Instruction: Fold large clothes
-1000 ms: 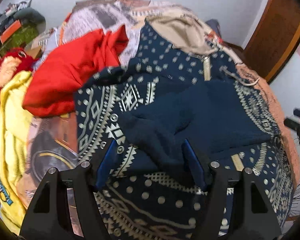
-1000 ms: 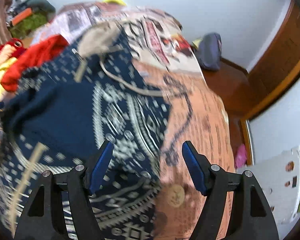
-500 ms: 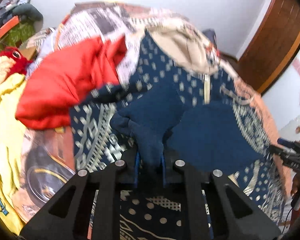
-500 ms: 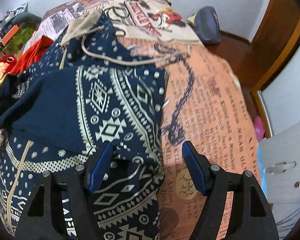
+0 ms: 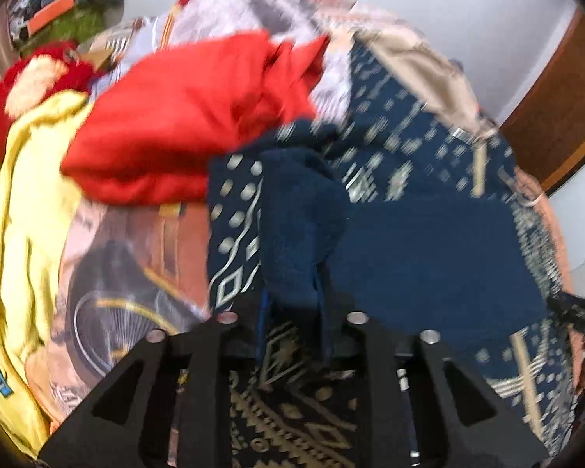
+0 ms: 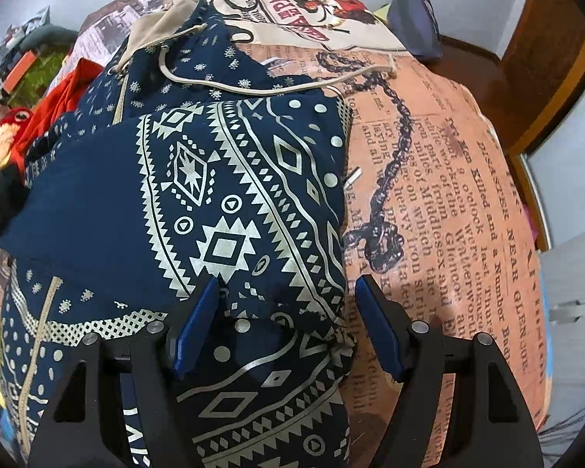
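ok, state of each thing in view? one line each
left gripper: jaws opening, navy cuff between the pads
navy cuff: bunched, lifted off the garment
right gripper: open, straddling the hoodie's right edge
patterned navy hoodie: spread on the bed, partly folded
red garment: crumpled
yellow garment: rumpled

The patterned navy hoodie (image 6: 230, 202) takes up the middle of the bed. To its right, the newspaper-print bedspread (image 6: 460, 210) lies bare to the bed's edge, open room for a claw. To the hoodie's left the way is crowded: a red garment (image 5: 183, 124) lies against it, a yellow garment (image 5: 23, 214) beyond that, with only a narrow strip of bedspread between. Its drawstring (image 6: 253, 91) trails loose past the hoodie's top right.
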